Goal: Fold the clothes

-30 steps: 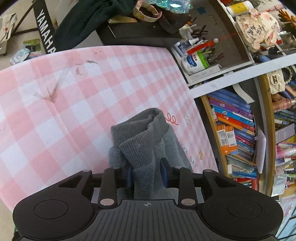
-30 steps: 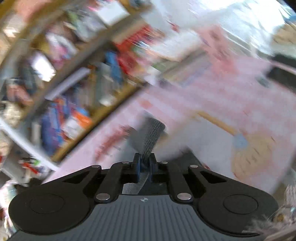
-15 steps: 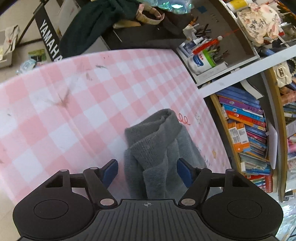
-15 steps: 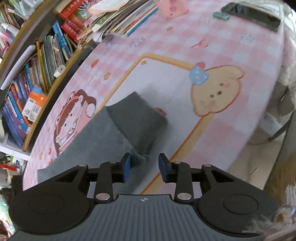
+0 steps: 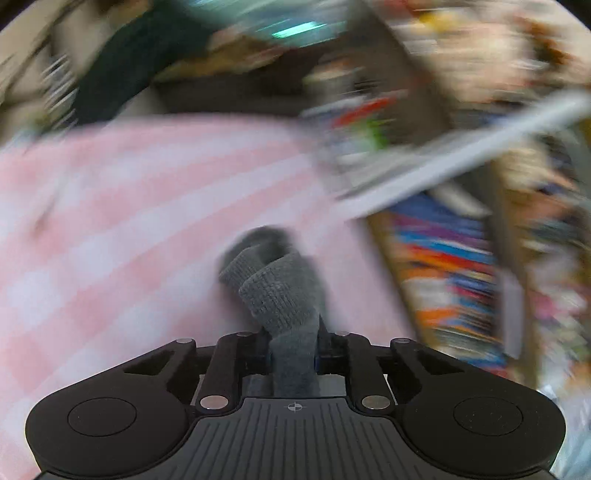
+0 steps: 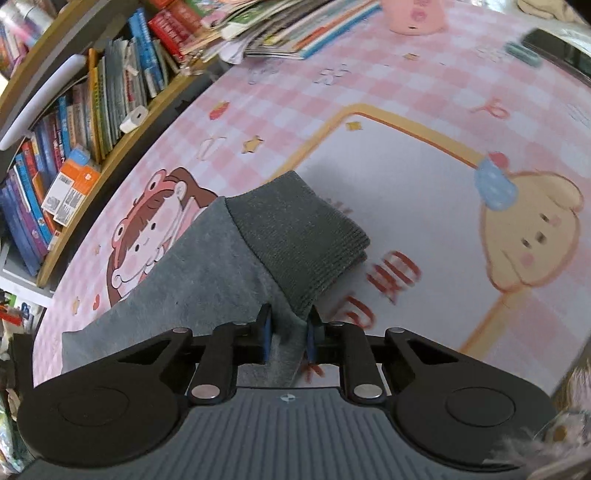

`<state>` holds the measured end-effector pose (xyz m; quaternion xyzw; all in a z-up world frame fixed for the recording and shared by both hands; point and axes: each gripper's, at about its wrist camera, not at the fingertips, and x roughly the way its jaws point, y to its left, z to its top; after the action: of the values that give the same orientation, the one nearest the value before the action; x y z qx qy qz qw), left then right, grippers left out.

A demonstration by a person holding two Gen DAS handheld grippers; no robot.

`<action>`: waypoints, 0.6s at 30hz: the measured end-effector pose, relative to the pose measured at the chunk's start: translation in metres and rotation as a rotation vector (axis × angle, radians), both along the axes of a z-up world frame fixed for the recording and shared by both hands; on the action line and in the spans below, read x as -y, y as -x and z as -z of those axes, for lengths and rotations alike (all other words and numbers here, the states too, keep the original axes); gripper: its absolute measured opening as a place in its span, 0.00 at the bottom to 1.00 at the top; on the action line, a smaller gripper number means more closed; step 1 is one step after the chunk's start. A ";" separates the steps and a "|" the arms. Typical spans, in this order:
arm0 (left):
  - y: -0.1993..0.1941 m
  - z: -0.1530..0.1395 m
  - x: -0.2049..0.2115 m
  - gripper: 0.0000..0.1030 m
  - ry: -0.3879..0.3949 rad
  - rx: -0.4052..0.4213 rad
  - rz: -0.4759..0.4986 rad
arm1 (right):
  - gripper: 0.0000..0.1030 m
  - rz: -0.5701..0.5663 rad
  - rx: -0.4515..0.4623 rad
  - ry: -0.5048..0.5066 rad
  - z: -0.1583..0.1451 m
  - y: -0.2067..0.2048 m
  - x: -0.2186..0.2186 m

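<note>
- The work surface is a table (image 6: 424, 110) covered by a smooth pink-and-white checked cloth, printed with small stars and bows, a cartoon child in a frog hood (image 6: 147, 236), a cream puppy face (image 6: 532, 236) and a yellow-bordered white panel with red letters.
- Along the table's far edge in the right wrist view runs a wooden bookshelf (image 6: 74, 122) packed with upright books, their spines blue, purple, orange and red; a loose stack of magazines (image 6: 280, 33) lies at the table's far end, with a pink rounded thing (image 6: 415, 14) beside it.
- A dark flat device (image 6: 557, 48) lies near the far right edge.
- The left wrist view is badly smeared by motion; only the pink checks (image 5: 129, 221), coloured book spines (image 5: 447, 266) and a dark green cloth (image 5: 136, 62) past the table can be made out.
- The grey garment (image 6: 199, 280) lies flat on the cloth, over the cartoon child; its body is soft, fleecy and light grey, ending in a darker ribbed knit cuff (image 6: 303, 240).
- The right gripper (image 6: 289, 334) has its blue-padded tongs closed on the fabric just below that cuff.
- The left gripper (image 5: 293, 352) is clamped on another bunched, ribbed grey end of the garment (image 5: 277, 284), which stands up in rounded folds above the tongs.
</note>
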<state>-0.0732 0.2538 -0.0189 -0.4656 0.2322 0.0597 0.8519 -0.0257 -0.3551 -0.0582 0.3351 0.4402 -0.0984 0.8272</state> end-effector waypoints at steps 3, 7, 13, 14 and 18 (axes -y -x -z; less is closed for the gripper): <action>0.008 0.002 -0.006 0.16 -0.001 -0.018 -0.035 | 0.16 -0.018 0.005 0.014 0.000 -0.008 -0.004; 0.009 0.046 -0.022 0.15 0.064 -0.202 -0.105 | 0.16 -0.033 0.010 0.016 0.001 -0.010 -0.007; 0.013 0.056 -0.020 0.21 0.079 -0.184 -0.125 | 0.19 -0.057 0.012 0.044 0.000 -0.011 -0.010; 0.013 0.056 -0.019 0.24 0.074 -0.193 -0.123 | 0.20 -0.059 0.014 0.049 0.000 -0.010 -0.011; 0.012 0.060 -0.020 0.33 0.083 -0.217 -0.114 | 0.31 -0.060 0.015 0.095 -0.005 -0.006 -0.015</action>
<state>-0.0848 0.2742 -0.0788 -0.5039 0.2984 0.1484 0.7969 -0.0195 -0.3397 -0.0531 0.2830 0.4386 -0.0919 0.8480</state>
